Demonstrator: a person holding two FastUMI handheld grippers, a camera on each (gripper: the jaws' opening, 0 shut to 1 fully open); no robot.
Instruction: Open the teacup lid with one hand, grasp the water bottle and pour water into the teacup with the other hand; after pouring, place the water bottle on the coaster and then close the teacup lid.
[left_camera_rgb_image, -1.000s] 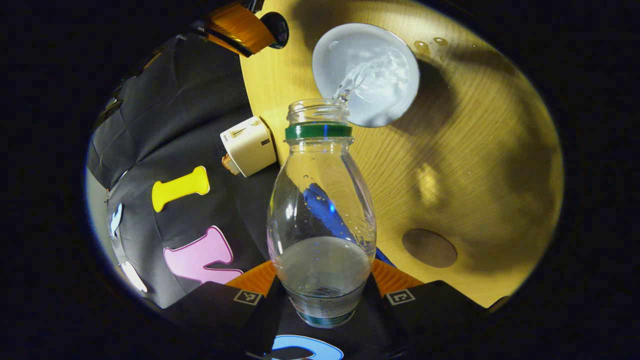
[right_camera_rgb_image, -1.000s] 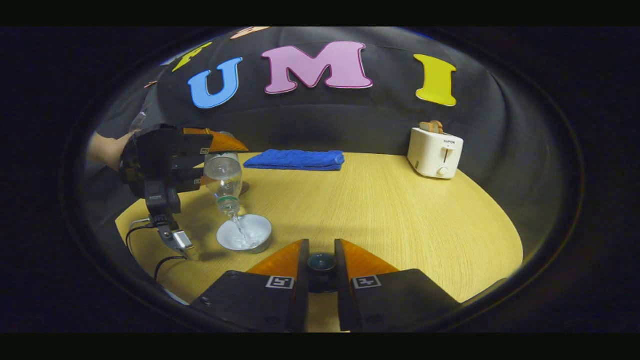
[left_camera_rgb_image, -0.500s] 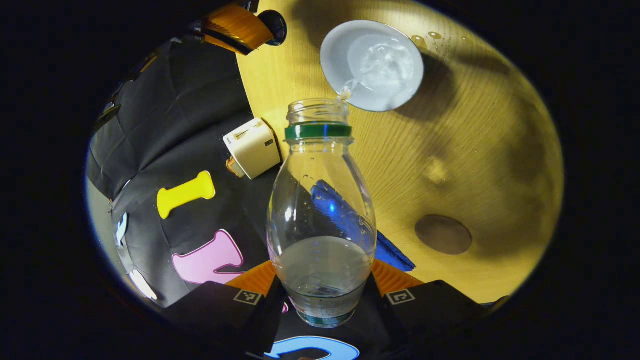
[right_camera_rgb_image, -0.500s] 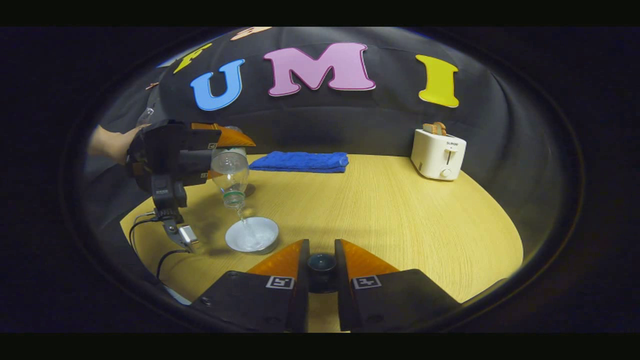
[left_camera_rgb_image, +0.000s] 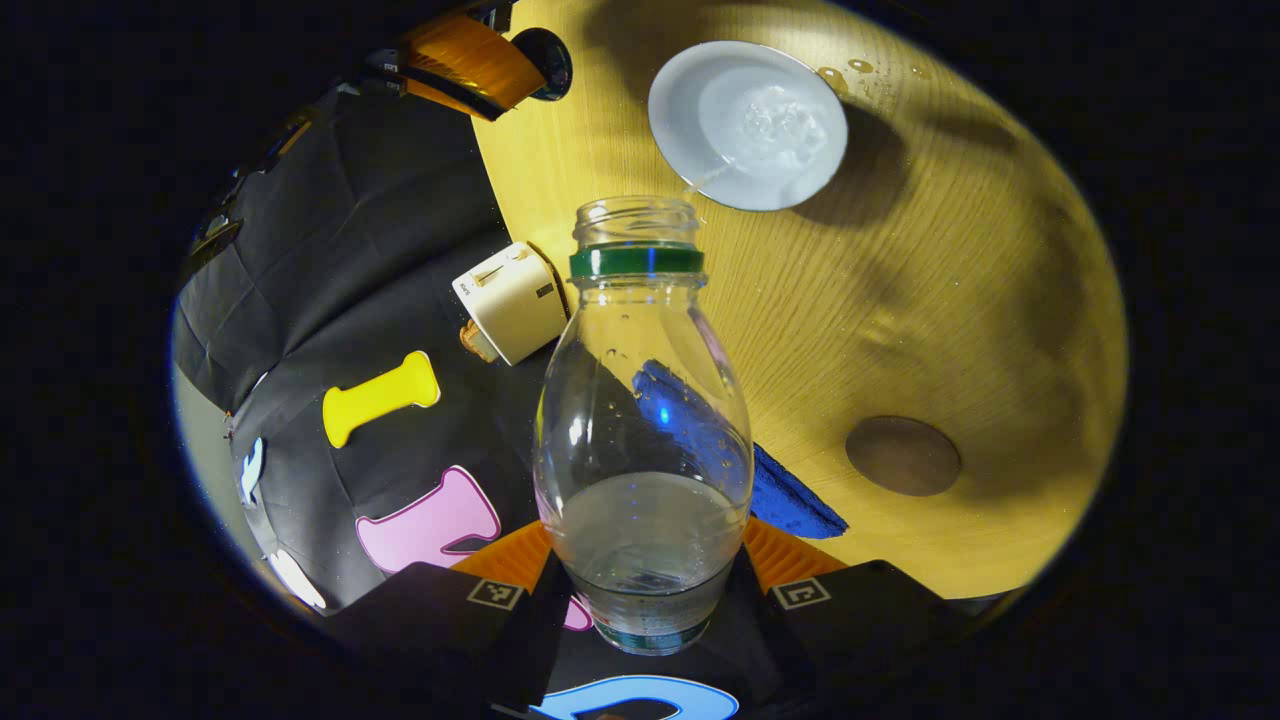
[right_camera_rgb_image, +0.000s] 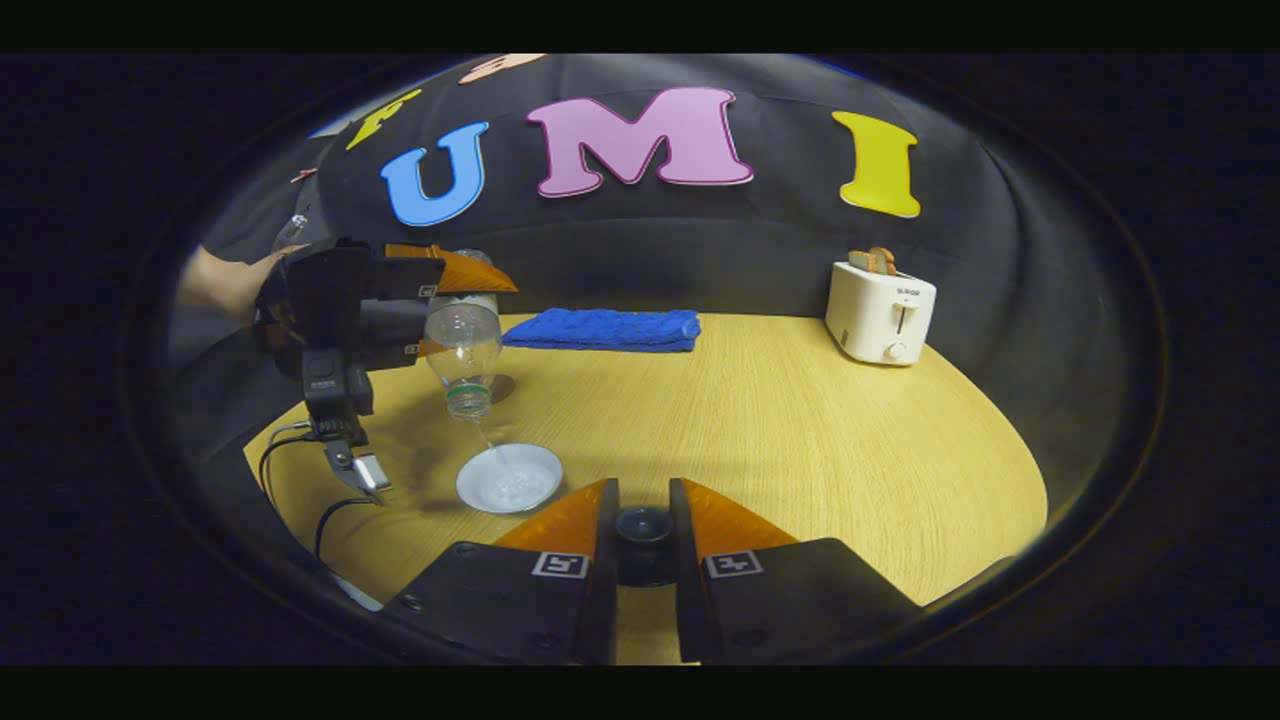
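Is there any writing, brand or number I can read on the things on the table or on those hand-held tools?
Toaster: small dark print on its front, too small to read.
Water bottle: no readable text, just a green band at the neck.
Left tool: a square patterned marker on each finger, no words.
Right tool: the same square markers, no words.

Bottle (right_camera_rgb_image: 468, 352) tilted above teacup (right_camera_rgb_image: 509, 478), towel (right_camera_rgb_image: 602, 329) behind, toaster (right_camera_rgb_image: 881, 310) far right
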